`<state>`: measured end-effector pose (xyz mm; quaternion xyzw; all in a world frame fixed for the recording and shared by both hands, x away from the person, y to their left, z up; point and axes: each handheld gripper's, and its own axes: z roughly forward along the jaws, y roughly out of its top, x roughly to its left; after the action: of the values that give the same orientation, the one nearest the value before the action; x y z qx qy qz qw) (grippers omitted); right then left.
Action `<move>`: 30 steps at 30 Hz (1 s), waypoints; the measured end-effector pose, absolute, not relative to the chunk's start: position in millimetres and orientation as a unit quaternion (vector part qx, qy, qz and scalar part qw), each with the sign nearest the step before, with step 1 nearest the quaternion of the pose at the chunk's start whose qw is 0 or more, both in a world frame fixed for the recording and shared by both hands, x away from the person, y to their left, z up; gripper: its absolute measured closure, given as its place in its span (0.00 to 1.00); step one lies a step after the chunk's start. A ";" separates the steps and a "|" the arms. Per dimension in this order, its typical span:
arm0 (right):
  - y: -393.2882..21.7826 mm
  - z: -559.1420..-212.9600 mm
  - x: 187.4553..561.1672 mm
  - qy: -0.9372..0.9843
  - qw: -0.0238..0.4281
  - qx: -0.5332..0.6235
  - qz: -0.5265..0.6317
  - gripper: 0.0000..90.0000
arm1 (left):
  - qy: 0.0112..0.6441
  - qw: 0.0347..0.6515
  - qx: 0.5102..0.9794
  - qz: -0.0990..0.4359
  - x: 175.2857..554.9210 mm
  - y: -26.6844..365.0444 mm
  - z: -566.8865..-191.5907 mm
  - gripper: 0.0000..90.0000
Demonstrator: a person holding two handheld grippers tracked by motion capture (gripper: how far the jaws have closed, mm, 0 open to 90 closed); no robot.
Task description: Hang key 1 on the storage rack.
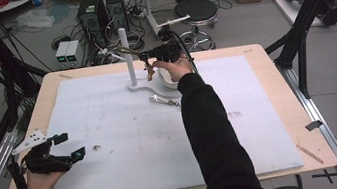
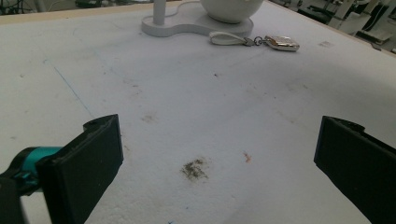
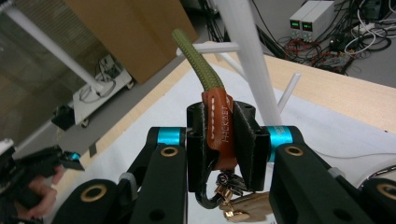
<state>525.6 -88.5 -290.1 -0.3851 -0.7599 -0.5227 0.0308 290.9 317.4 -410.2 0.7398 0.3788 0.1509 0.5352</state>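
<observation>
The white bowl (image 2: 231,9) is cut off by the top edge of the left gripper view, and so is the stand's white post (image 2: 160,11) beside it. In the high view the right hand (image 1: 176,66) covers most of that bowl. The keychain's green cord (image 3: 198,63) loops upward and its far end runs out of sight; its brass hardware (image 3: 233,205) is partly hidden below the black pads and cut by the bottom edge. The lettering on the leather tab (image 3: 219,126) is too small to read fully. The left gripper (image 2: 219,158) has both tips cropped at the bottom edge.
</observation>
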 end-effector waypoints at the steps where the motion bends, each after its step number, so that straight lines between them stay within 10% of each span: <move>1: -88.1 -290.8 526.2 -0.760 0.027 -0.389 -0.520 0.84 | 0.379 0.535 0.740 0.151 291.0 317.4 -410.3 0.02; 30: -74.3 -305.2 528.8 -0.781 -0.034 -0.392 -0.484 0.84 | 0.380 0.532 0.741 0.151 290.6 317.3 -410.8 0.02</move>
<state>528.8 -74.3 -305.2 -0.3925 -0.7811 -0.4844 -0.0343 290.6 317.3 -410.8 0.7415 0.3795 0.1514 0.5322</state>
